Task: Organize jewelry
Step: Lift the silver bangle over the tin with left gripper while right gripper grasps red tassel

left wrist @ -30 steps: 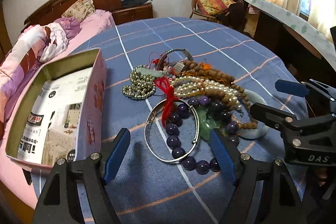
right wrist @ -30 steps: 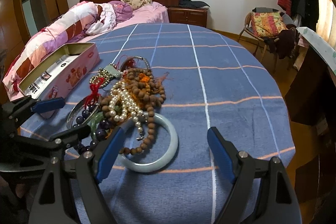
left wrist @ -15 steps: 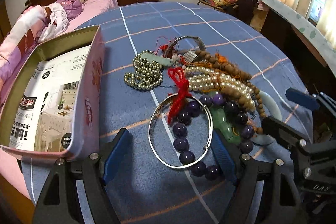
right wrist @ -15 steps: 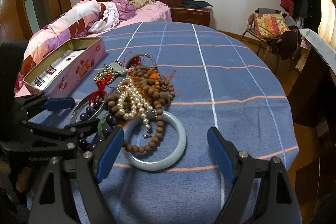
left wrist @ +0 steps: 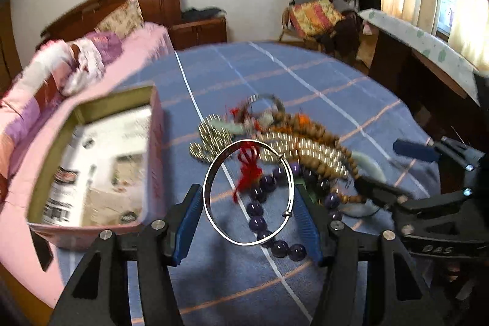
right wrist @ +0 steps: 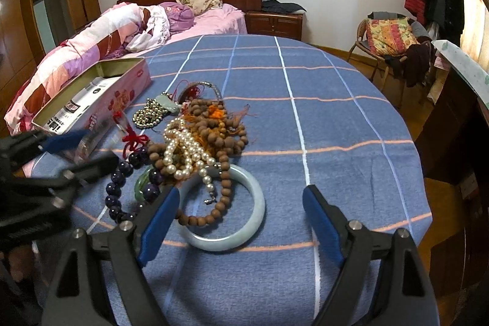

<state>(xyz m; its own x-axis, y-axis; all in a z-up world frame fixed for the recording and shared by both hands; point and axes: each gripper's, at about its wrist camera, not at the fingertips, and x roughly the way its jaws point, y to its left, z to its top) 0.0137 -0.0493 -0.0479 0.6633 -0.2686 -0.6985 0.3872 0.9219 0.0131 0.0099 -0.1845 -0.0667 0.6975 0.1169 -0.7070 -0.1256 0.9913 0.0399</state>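
The desk (right wrist: pixel 336 118) has a blue checked cloth, and the pink tin box (left wrist: pixel 152 161) stands open at its left edge. The jewelry pile (right wrist: pixel 198 136) lies in the middle, with the pale jade bangle (right wrist: pixel 253 222) nearest. The left hand-held gripper (left wrist: pixel 247 210) grips the silver bangle (left wrist: pixel 211 170) between its fingers, lifted above the purple beads (left wrist: pixel 256 222). The right hand-held gripper (right wrist: pixel 241 222) is spread wide and holds nothing.

We see a blue desk cloth (right wrist: pixel 336 124) checked with white and orange lines, a pink tin (right wrist: pixel 101 100) with a red print, a pale green bangle (right wrist: pixel 244 237), cream pearls (right wrist: pixel 183 148), brown wooden beads (right wrist: pixel 214 124), dark purple beads (right wrist: pixel 117 185), a silver bangle (left wrist: pixel 211 203), a red tassel (left wrist: pixel 249 170), and our black tongs' blue pads (right wrist: pixel 321 222).
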